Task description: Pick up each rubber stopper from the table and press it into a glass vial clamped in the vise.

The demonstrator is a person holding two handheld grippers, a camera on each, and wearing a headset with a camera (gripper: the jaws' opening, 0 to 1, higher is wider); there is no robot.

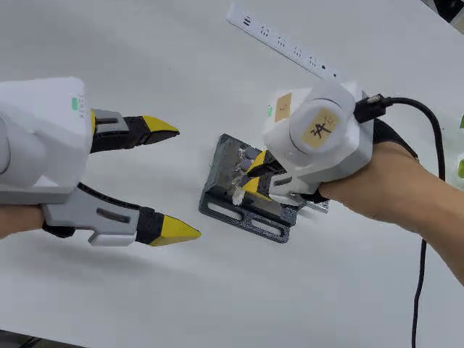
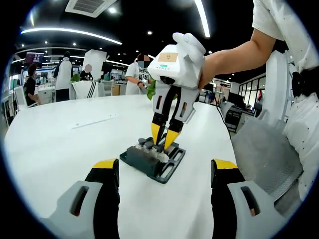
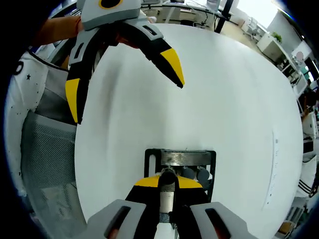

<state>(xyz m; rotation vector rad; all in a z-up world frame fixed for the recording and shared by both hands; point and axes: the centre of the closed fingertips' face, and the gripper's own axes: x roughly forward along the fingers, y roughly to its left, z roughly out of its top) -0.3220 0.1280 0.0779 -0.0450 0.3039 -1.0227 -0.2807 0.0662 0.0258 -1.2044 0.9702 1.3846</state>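
While the left gripper (image 1: 170,177) hangs over the white worktop (image 1: 145,43) with its yellow-tipped jaws spread wide and nothing between them, the action is all on the other side. The right gripper (image 1: 250,177), wrapped in a bare hand (image 1: 384,185), points steeply down onto the dark grey metal vise (image 1: 250,217). The vise sits flat on the worktop between the two grippers.

In the right gripper view the jaws are drawn in close, pinching a dark grey rubber stopper (image 3: 167,175) right at their tips. A pale glass vial (image 3: 167,199) runs beneath that stopper in the narrow gap between the jaws. Whether the stopper is fully seated, I can't tell from here. Just beside it, in the same slot of the vise, more grey-capped vials (image 3: 195,173) stand in a row.

The left gripper view gives the side-on angle: the right gripper's yellow tips meet one end of that row, with the vise's slotted foot on the nearer side. The left gripper sits well apart from the vise, aimed towards it.

Over at the far edge, a long white power strip (image 1: 283,40) lies on the worktop. A black cable (image 1: 428,123) loops from the back of the right gripper and down past the wrist.
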